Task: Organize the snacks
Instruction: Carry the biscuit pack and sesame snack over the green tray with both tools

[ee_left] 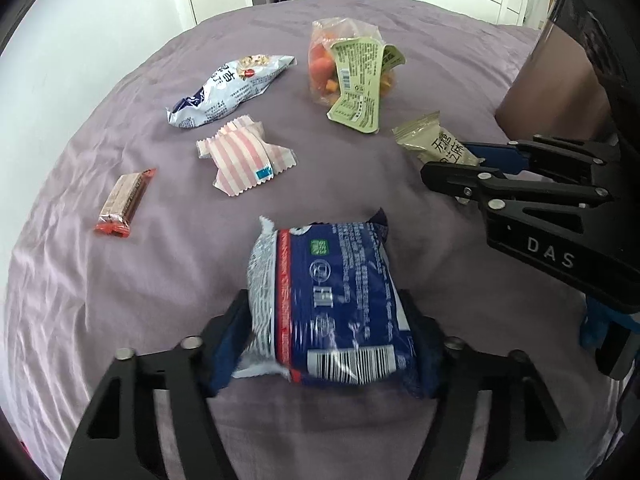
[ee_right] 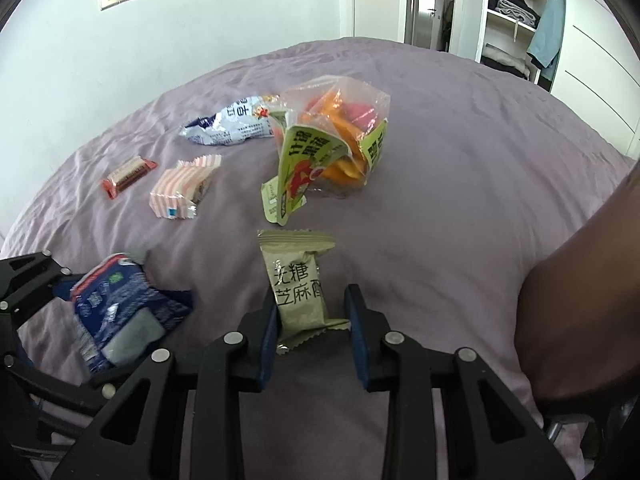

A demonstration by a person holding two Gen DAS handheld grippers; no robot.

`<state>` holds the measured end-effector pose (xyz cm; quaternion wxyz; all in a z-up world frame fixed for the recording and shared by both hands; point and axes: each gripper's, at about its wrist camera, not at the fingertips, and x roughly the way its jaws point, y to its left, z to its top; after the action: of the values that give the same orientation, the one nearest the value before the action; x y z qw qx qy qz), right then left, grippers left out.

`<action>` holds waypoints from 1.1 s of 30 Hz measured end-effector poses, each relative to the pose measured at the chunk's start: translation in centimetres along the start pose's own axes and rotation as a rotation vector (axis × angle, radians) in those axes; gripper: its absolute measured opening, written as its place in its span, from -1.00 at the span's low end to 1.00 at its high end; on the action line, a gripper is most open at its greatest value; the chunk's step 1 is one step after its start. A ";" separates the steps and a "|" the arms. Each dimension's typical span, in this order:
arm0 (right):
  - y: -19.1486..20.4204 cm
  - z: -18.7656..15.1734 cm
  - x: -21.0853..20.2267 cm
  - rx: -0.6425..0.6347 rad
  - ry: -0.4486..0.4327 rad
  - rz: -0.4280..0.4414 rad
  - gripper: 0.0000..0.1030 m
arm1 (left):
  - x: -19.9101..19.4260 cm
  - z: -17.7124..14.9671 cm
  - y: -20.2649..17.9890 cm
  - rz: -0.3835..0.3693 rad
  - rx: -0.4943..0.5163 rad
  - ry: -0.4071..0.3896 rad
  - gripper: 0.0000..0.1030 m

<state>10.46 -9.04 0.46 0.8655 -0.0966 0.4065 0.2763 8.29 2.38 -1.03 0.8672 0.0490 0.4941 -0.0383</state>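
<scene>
Snacks lie on a purple bedsheet. My left gripper is shut on a blue and white packet; the packet also shows in the right wrist view. My right gripper straddles a small olive-green sesame packet, its jaws open with a gap on the right side. The same packet shows in the left wrist view. Further off lie a pink striped packet, a red-ended bar, a blue-white bag and a clear bag of orange pieces.
A brown container stands at the right edge of the bed. A white wall is at the left, and wardrobes and a door are behind the bed.
</scene>
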 end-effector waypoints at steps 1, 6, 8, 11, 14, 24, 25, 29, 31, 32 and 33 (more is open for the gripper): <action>0.1 -0.1 -0.3 0.003 -0.004 0.002 -0.06 | -0.2 0.0 0.0 -0.010 -0.005 -0.005 0.03; 0.3 -0.5 -2.2 0.019 -0.034 0.027 -0.06 | -1.8 -0.1 0.3 -0.030 -0.032 -0.044 -0.03; 0.5 -0.8 -3.3 0.031 -0.044 0.034 -0.06 | -2.6 -0.2 0.4 -0.029 -0.038 -0.056 -0.03; 0.6 -1.3 -5.0 0.049 -0.063 0.042 -0.06 | -4.2 -0.6 0.6 -0.018 -0.028 -0.076 -0.03; 0.9 -2.3 -7.2 0.072 -0.081 0.044 -0.06 | -6.1 -1.4 0.1 0.005 -0.009 -0.097 -0.03; -1.6 -8.9 -15.7 0.195 -0.121 -0.034 -0.06 | -11.8 -3.4 -4.6 -0.020 0.081 -0.140 -0.03; -2.5 -9.9 -17.0 0.219 -0.128 -0.055 -0.06 | -12.1 -3.5 -5.7 -0.034 0.097 -0.139 -0.03; -5.8 -12.6 -20.6 0.285 -0.146 -0.130 -0.06 | -13.4 -3.9 -9.9 -0.071 0.170 -0.139 -0.03; -7.5 -14.3 -22.4 0.318 -0.154 -0.173 -0.06 | -13.3 -3.4 -12.1 -0.088 0.205 -0.141 -0.03; -8.3 -14.9 -23.0 0.331 -0.156 -0.191 -0.06 | -13.4 -3.3 -13.1 -0.099 0.218 -0.141 -0.03; -8.9 -15.4 -23.5 0.342 -0.158 -0.207 -0.06 | -13.7 -3.3 -14.1 -0.111 0.233 -0.142 -0.03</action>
<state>-6.73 -31.87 7.74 0.9221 0.0325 0.3665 0.1197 -3.11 -10.97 8.39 0.8849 0.1190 0.4259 -0.1465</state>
